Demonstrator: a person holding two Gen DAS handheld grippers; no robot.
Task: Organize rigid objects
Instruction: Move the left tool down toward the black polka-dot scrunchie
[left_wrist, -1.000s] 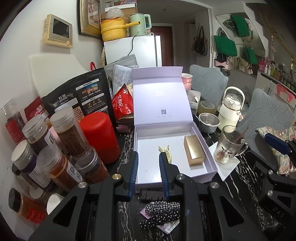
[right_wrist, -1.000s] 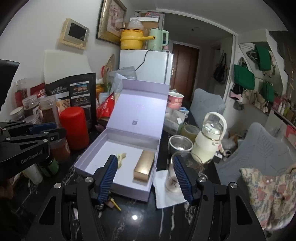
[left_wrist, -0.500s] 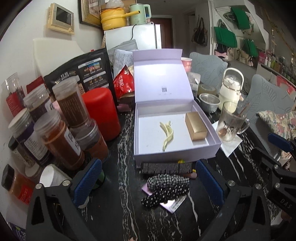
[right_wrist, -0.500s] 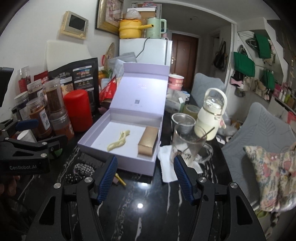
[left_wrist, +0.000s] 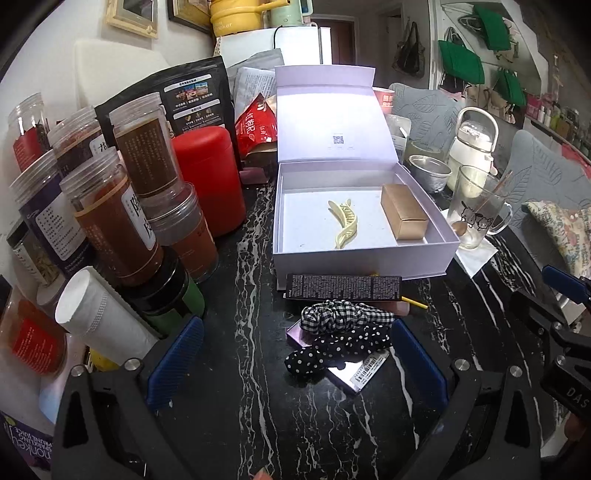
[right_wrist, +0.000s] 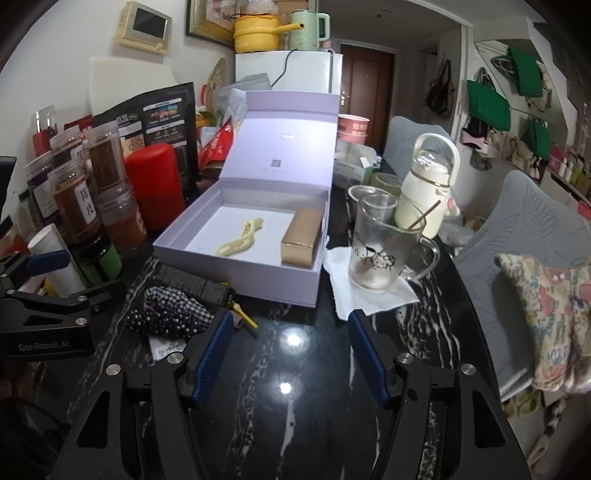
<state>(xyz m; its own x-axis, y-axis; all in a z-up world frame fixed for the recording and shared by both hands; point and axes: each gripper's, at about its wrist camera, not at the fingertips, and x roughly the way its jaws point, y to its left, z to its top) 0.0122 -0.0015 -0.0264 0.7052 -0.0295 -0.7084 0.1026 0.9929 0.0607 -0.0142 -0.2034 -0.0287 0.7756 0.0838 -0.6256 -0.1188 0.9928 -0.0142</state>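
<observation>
Left gripper fingers spread wide, empty, over the scrunchies; only this view shows the barcode card under them. Right gripper also wide, empty, over bare marble. Cream hair clip lies in the lavender box, long axis front-to-back, beside the gold box.

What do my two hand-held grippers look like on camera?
Both match: the left hand-held gripper and right hand-held gripper have matte black angular frames, silver screws and ribbed blue finger pads. White "GenRobot.AI" lettering marks the left one's side. No cables or sleeves are visible.
</observation>
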